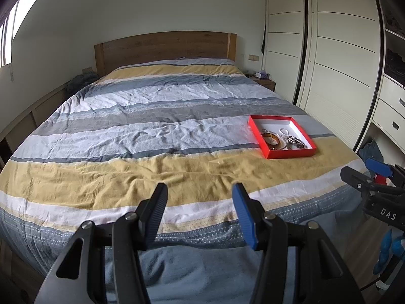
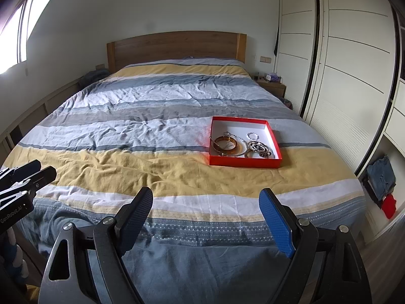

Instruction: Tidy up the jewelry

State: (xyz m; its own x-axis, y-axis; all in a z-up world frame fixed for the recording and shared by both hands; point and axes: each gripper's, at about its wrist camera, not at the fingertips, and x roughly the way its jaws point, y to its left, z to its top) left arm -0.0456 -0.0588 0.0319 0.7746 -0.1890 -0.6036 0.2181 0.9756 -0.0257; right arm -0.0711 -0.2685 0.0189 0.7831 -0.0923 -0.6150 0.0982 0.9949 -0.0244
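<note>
A shallow red box [image 1: 291,154] [image 2: 243,162] with a white inside lies on the bed's yellow stripe, towards the right. In it sit an amber bangle [image 1: 271,140] [image 2: 227,145], a small silver bead bracelet [image 1: 284,130] [image 2: 252,135] and a tangle of dark and silver pieces [image 1: 295,142] [image 2: 259,149]. My left gripper [image 1: 200,190] hangs open over the foot of the bed, nothing between its fingers. My right gripper [image 2: 206,195] is open too, empty, well short of the box. Each gripper shows at the edge of the other's view.
The striped duvet [image 2: 141,131] covers the whole bed up to a wooden headboard [image 2: 174,48]. White wardrobe doors [image 2: 354,76] run along the right. A bedside table [image 2: 270,83] stands at the far right corner, and folded clothes [image 2: 381,177] sit low on the right.
</note>
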